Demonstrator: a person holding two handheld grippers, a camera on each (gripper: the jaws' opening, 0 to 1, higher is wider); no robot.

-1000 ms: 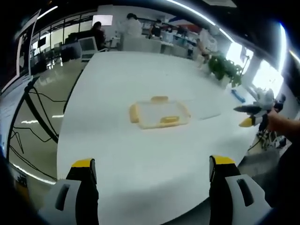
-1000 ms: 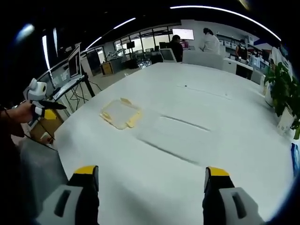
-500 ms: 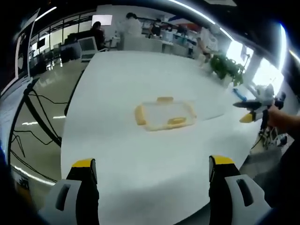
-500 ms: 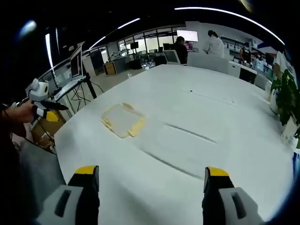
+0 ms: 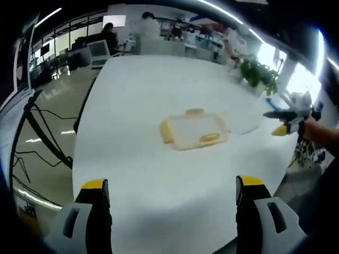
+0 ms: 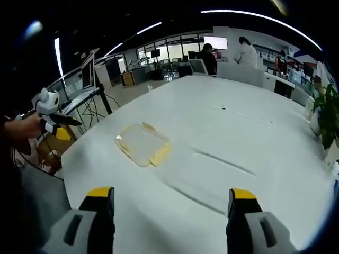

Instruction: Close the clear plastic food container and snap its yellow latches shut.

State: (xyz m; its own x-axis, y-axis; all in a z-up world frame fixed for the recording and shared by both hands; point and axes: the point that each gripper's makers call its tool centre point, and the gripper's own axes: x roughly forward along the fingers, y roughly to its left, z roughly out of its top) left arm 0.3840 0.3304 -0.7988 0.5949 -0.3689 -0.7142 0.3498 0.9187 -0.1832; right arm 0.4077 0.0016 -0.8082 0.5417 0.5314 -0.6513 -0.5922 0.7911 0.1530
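Both gripper jaws gape; container (image 5: 195, 130) lies alone, unobstructed.

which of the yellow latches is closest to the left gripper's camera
The latch on the container's near long edge, facing the left gripper. The others sit on the left end and the far edge.

Open-plan office, desks with monitors (image 5: 98, 51), potted plant (image 5: 258, 76), large white table (image 5: 153, 84)

Container (image 5: 195, 130) on table (image 5: 137, 95), well ahead of both grippers
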